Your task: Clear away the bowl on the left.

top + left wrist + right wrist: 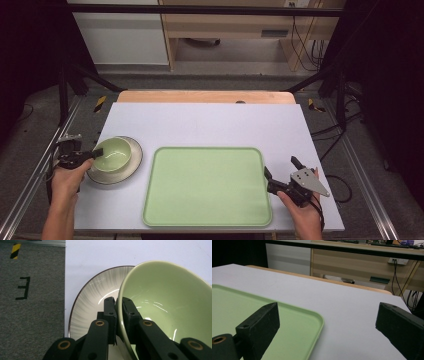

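A pale green bowl [113, 152] rests on a white plate with a dark rim [131, 165] at the table's left side. My left gripper [95, 153] is shut on the bowl's near rim, one jaw inside and one outside. In the left gripper view the green bowl [165, 297] looks tilted over the streaked plate [92, 292], with the left gripper [119, 305] clamping its rim. A large empty green tray [207, 186] lies in the middle. My right gripper [281, 170] stands open just off the tray's right edge; the tray corner [307, 325] lies between its jaws.
The white table top [210, 122] ends at a wooden strip at the back. Grey carpet [30, 305] with tape marks lies left of the table. Black frame legs stand at both sides, and cables hang at the back right.
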The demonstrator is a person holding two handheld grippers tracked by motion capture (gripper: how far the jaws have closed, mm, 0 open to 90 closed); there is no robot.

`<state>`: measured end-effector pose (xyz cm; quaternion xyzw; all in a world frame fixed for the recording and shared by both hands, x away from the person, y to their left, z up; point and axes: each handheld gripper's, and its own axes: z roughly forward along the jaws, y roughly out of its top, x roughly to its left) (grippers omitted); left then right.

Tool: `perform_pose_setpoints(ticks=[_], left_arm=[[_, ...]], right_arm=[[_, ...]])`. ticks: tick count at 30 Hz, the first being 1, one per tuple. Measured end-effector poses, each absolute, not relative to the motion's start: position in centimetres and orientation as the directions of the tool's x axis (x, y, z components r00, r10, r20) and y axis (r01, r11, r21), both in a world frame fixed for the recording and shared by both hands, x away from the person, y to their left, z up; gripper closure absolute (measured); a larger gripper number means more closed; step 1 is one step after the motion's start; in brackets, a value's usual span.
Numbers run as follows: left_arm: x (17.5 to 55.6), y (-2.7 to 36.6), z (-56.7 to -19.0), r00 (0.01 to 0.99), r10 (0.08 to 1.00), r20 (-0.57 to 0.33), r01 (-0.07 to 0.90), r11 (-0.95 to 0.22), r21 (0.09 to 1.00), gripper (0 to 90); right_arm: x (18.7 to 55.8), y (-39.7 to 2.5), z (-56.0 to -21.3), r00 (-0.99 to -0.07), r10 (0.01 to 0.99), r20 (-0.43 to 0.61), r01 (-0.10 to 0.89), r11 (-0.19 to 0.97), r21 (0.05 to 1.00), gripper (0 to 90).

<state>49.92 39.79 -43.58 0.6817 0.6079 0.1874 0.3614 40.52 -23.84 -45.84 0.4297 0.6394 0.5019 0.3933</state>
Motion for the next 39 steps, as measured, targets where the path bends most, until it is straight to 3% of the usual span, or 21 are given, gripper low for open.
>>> perform_pose_setpoints(ticks=[10,39], left_arm=[[49.6,39.8,-42.3,0.199,0.953,-0.23,0.661,0.042,0.749,83.4],[49.7,35.0,-40.3,0.352,0.905,-0.239,0.634,-0.043,0.772,83.2]], right_arm=[[40.5,-23.8,-45.8,-0.325,0.943,-0.075,0.153,0.13,0.98,5.5],[40.2,-24.0,-45.5,-0.362,0.929,-0.076,0.083,0.114,0.99,1.5]])
